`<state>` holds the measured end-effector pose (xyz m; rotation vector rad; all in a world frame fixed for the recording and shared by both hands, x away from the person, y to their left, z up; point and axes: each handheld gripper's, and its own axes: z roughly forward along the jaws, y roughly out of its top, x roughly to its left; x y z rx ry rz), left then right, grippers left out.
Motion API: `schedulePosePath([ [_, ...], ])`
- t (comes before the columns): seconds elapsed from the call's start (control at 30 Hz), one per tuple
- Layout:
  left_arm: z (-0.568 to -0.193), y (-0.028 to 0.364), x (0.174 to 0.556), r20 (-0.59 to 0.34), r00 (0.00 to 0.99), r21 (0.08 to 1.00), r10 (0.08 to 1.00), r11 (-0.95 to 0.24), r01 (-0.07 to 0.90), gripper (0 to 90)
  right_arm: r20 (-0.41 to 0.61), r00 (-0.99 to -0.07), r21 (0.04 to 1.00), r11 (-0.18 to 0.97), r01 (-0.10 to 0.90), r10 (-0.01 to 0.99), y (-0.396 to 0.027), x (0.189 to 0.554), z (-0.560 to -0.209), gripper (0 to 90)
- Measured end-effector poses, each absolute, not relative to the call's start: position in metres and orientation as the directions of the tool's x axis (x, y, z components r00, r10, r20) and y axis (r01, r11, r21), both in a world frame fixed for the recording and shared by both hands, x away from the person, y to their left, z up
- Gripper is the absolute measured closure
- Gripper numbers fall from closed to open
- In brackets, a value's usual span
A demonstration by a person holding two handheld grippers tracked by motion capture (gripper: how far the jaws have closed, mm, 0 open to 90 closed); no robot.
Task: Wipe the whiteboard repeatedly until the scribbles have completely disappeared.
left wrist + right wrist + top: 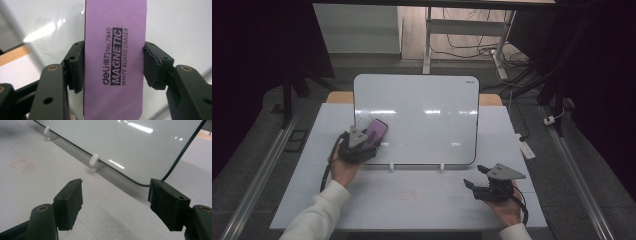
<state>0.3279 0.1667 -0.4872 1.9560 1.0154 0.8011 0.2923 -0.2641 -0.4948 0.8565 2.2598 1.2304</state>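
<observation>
A purple magnetic whiteboard eraser [115, 60] with black print stands between the jaws of my left gripper [113, 66], whose pads press on its two long edges. From above, that left gripper [362, 142] holds the eraser [376, 131] against the lower left part of the whiteboard [422, 120], which leans upright on small white feet. My right gripper [475, 176] hovers low over the table in front of the board's lower right corner. Its jaws stand apart with nothing between them [115, 202], pointing at the board's lower edge [120, 173] and a white foot [94, 162].
The whiteboard [125, 145] rests on a white table [422, 200] with faint red marks [404, 192] near the front middle. A second white foot [47, 131] sits farther along the board's edge. Wooden corners [339, 96] show behind the board. Cables and desk legs lie on the floor beyond.
</observation>
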Motion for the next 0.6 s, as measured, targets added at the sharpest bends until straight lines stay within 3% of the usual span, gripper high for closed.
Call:
schedulePosePath([
  [0.13, -0.501, 0.153, 0.316, 0.243, 0.517, 0.817, 0.82, -0.461, 0.347, 40.9, -0.073, -0.717, 0.854, 0.415, 0.315, 0.694, -0.264, 0.292, -0.494, 27.4],
  [0.27, -0.502, 0.157, 0.316, 0.229, 0.521, 0.825, 0.822, -0.448, 0.344, 40.9, -0.075, -0.717, 0.855, 0.414, 0.312, 0.693, -0.265, 0.292, -0.494, 27.4],
  [0.37, -0.5, 0.163, 0.317, 0.271, 0.49, 0.824, 0.828, -0.463, 0.326, 40.9, -0.075, -0.715, 0.855, 0.414, 0.312, 0.695, -0.266, 0.291, -0.494, 27.4],
  [0.6, -0.471, 0.189, 0.341, 0.251, 0.369, 0.863, 0.895, -0.379, 0.334, 41.0, -0.074, -0.716, 0.855, 0.414, 0.313, 0.694, -0.265, 0.292, -0.495, 27.4],
])
